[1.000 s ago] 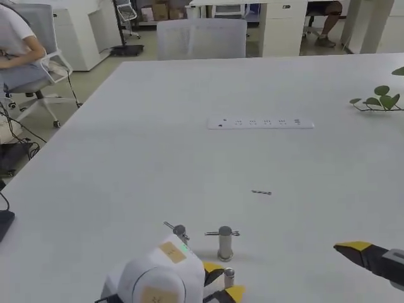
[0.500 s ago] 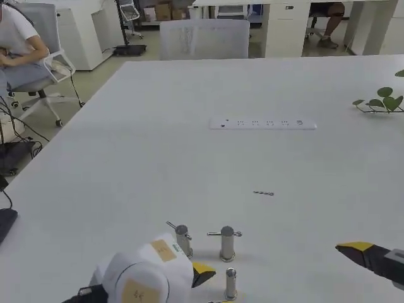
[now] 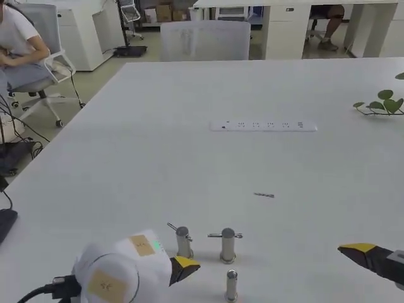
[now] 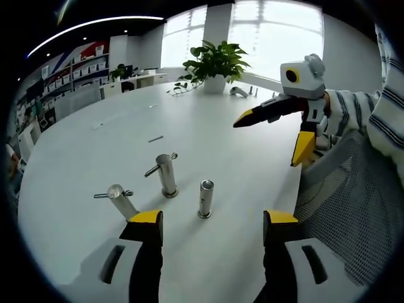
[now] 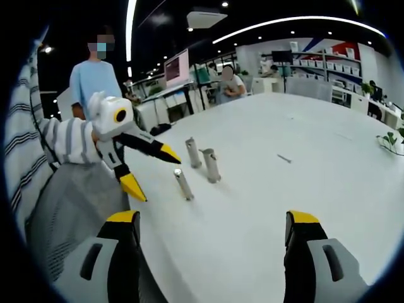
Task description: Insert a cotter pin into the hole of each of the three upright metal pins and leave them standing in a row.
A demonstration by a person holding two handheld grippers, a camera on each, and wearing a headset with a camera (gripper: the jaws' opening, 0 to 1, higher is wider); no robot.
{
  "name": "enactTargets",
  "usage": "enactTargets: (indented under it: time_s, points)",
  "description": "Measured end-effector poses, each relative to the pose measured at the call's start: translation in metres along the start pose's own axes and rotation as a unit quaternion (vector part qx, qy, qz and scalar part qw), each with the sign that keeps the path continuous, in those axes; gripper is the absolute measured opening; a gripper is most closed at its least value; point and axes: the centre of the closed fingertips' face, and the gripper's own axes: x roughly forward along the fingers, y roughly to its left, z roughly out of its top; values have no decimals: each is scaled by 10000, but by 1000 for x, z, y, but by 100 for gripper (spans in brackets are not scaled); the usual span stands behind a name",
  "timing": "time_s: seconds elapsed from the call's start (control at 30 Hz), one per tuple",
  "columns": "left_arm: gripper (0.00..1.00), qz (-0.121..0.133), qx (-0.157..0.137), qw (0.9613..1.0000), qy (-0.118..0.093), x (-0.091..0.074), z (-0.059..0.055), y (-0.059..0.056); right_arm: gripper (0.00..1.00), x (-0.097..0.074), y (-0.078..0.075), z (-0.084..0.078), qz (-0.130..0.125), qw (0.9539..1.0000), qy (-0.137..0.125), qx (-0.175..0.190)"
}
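Three upright metal pins stand near the table's front edge. The left pin and the middle pin each carry a cotter pin through the top. The third pin stands bare, nearer to me. A loose cotter pin lies flat farther out. My left gripper is open and empty, just left of the bare pin. My right gripper is open and empty, well off to the right.
A white power strip lies across the table's middle. A leafy plant sits at the right edge. Office chairs and a seated person are beyond the table's far and left sides.
My left gripper, whose jaws stood around the bare pin a second ago, has drawn back to the left, and the pin now stands free. The right gripper has stayed put.
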Motion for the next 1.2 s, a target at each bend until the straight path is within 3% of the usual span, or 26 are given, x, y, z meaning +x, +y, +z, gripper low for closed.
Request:
enactTargets:
  time_s: [0.1, 0.2, 0.4, 0.67, 0.83, 0.9, 1.03, 1.2]
  points:
    - [71, -91, 15, 9999, -77, -2, 2, -3, 96, 0, -1, 1, -3, 10000, 7, -22]
    - [76, -155, 242, 9995, -124, -4, 4, -5, 96, 0, -3, 2, -3, 10000, 28, -78]
    - [85, -277, 158, 9993, -173, -7, 1, -8, 96, 1, -9, 8, -8, 9997, 64, -214]
    - [99, -390, 127, 9991, -67, -11, -6, -9, 97, 4, -18, 18, 4, 9991, 118, -415]
    - [99, -372, 55, 9993, 4, -16, -11, -8, 96, 5, -29, 28, -19, 9982, 121, -579]
    - [99, -344, -171, 9992, -61, -19, -9, -6, 96, 7, -35, 32, -19, 9980, 130, -620]
    - [99, -274, -144, 9994, -138, -26, -7, -3, 96, 12, -48, 37, -9, 9970, 201, -744]
    - [99, -218, -223, 9994, -118, -30, -12, 1, 93, 21, -61, 45, 95, 9965, 209, -803]
